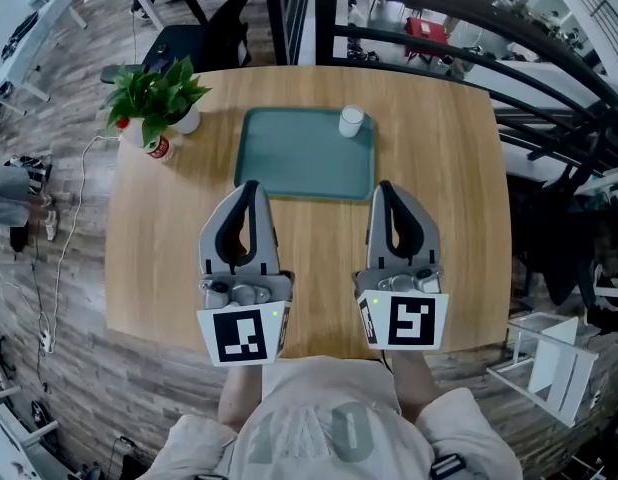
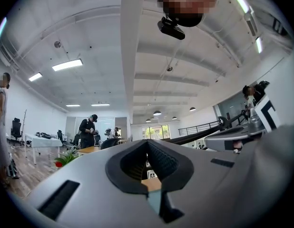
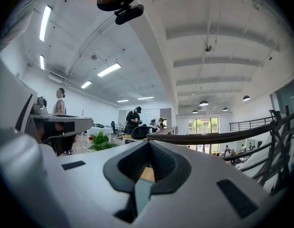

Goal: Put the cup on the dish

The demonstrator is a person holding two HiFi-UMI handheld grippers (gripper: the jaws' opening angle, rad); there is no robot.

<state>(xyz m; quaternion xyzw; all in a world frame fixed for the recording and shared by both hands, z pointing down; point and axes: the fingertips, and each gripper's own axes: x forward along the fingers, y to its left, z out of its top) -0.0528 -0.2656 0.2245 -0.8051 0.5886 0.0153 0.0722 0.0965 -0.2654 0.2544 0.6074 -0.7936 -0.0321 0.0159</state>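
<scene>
A small white cup (image 1: 351, 120) stands upright in the far right corner of the teal dish (image 1: 289, 158), a flat rectangular tray at the middle of the wooden table (image 1: 439, 168). Both grippers rest at the near side of the table and point at the tray. The left gripper (image 1: 251, 184) is shut, its tips just short of the tray's near edge, and holds nothing. My right gripper (image 1: 384, 184) is also shut and empty, its tip by the tray's near right corner. In both gripper views the jaws meet, at the left gripper (image 2: 148, 141) and the right gripper (image 3: 149, 142); neither view shows the cup.
A potted green plant (image 1: 154, 96) and a small red-and-white can (image 1: 159, 148) stand at the table's far left. A dark office chair (image 1: 204, 18) is behind the table, and a black railing (image 1: 509, 58) runs along the right. People stand far off in the room.
</scene>
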